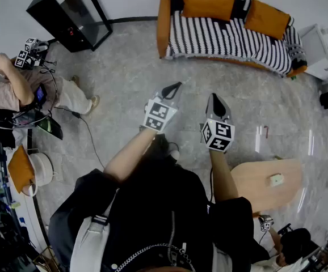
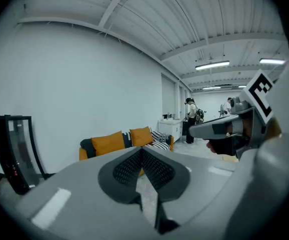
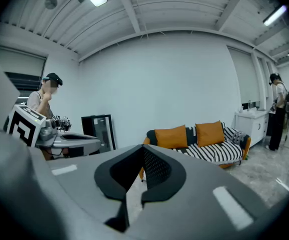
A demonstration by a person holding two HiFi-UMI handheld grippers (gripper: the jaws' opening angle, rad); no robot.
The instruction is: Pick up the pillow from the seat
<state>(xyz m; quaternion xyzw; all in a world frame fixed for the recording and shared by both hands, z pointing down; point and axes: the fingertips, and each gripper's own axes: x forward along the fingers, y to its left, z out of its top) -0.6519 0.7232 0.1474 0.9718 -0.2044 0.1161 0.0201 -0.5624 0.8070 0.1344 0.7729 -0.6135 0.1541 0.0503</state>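
Blk glass cabinet (image 1: 62, 22), wood table (image 1: 255, 187)

Two pillows (image 1: 207, 3) sit on the sofa (image 1: 226, 38), cabinet (image 1: 70, 13) to its left.

two sofa pillows (image 1: 207, 3) (image 1: 266, 18), one sofa (image 1: 221, 39), one table (image 1: 255, 188)

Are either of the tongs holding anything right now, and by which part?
Nothing is held. The left tongs and right tongs are both shut and empty; the orange pillows lie on the sofa.
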